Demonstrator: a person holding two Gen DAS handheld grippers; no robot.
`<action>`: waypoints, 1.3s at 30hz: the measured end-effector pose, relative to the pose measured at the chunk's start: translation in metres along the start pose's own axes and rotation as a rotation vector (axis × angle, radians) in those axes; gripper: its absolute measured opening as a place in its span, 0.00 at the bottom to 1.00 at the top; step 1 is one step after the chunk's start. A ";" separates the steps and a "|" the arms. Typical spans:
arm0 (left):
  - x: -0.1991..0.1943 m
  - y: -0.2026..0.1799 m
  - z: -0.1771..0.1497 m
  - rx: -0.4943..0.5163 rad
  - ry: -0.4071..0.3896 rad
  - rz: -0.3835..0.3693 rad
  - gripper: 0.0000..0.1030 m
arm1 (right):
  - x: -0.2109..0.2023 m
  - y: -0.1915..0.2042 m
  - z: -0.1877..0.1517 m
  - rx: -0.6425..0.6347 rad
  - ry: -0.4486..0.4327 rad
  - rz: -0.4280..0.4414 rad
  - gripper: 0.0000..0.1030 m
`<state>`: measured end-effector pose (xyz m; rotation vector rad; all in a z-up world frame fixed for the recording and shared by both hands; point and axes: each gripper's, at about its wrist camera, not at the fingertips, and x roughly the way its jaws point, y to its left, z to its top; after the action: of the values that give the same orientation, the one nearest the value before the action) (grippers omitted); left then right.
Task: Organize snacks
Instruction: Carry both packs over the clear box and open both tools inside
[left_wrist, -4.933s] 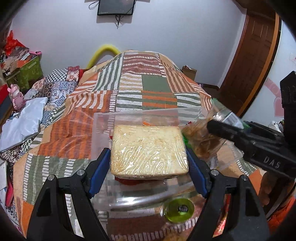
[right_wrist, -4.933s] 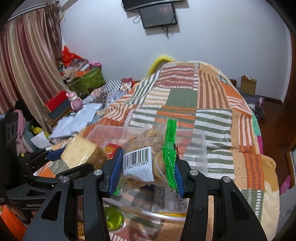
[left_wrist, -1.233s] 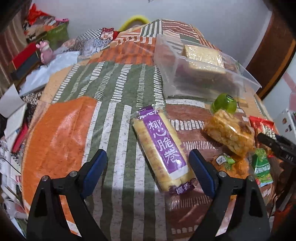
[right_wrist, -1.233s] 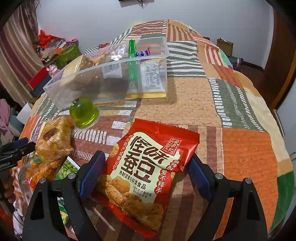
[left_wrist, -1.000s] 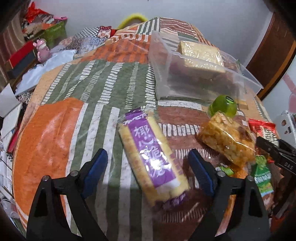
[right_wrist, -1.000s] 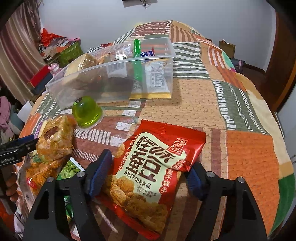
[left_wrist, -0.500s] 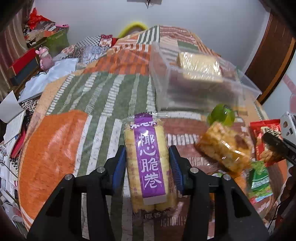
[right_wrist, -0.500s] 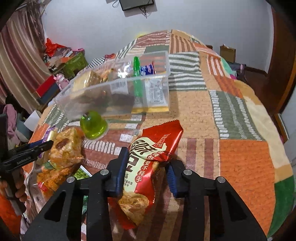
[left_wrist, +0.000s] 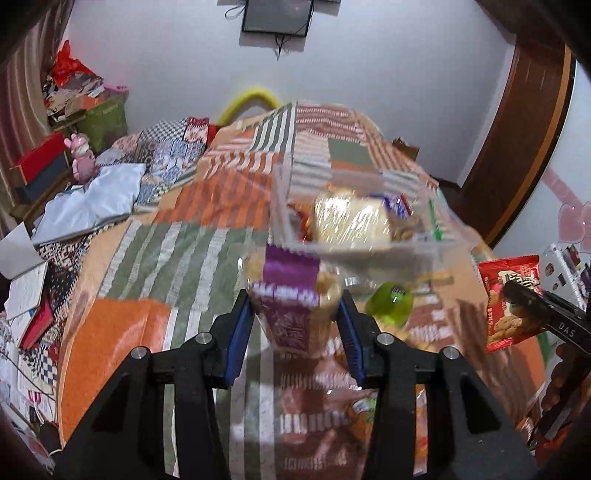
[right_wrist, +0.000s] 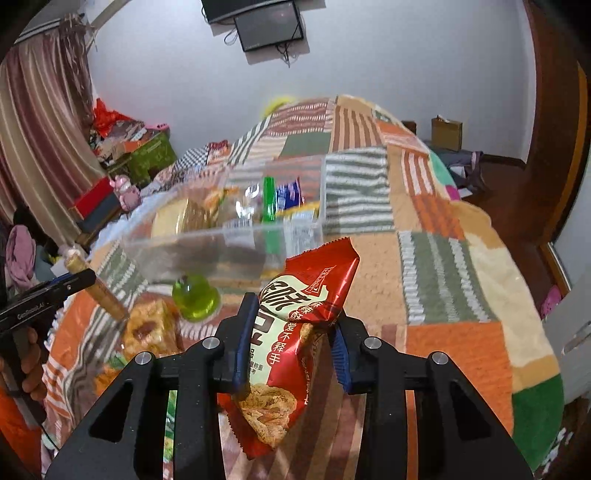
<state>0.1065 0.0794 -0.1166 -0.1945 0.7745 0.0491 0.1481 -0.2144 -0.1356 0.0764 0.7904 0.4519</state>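
Observation:
My left gripper (left_wrist: 295, 314) is shut on a purple-labelled pack of rolled wafers (left_wrist: 290, 295), held up off the bed. My right gripper (right_wrist: 291, 328) is shut on a red crinkly snack bag (right_wrist: 303, 325), also lifted; the same red snack bag (left_wrist: 511, 299) shows at the right of the left wrist view. Beyond both stands a clear plastic bin (left_wrist: 369, 251) (right_wrist: 229, 240) with several snacks inside, among them a pale wrapped block (left_wrist: 351, 218). The left gripper's pack (right_wrist: 96, 288) appears at the left edge of the right wrist view.
A green jelly cup (left_wrist: 393, 302) (right_wrist: 195, 295) sits on the patchwork bedspread (right_wrist: 443, 258) in front of the bin. A golden crispy snack pack (right_wrist: 147, 328) and other packets lie nearer. Clutter and a pink toy (left_wrist: 81, 151) line the bed's left side; a door stands right.
Both grippers closed on their packs and lifted them off the bedspread. The views tilted up, so the bin and far wall now show higher and closer.

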 end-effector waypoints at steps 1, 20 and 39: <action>-0.001 -0.001 0.004 0.000 -0.010 -0.005 0.43 | -0.001 0.000 0.004 -0.001 -0.009 0.001 0.32; 0.002 -0.015 0.096 0.020 -0.156 -0.023 0.43 | 0.006 -0.001 0.070 -0.014 -0.141 0.011 0.32; 0.108 -0.019 0.126 0.026 -0.054 -0.020 0.43 | 0.093 0.035 0.115 -0.117 -0.049 0.084 0.32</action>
<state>0.2726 0.0821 -0.1009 -0.1756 0.7188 0.0250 0.2730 -0.1324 -0.1089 0.0113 0.7132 0.5733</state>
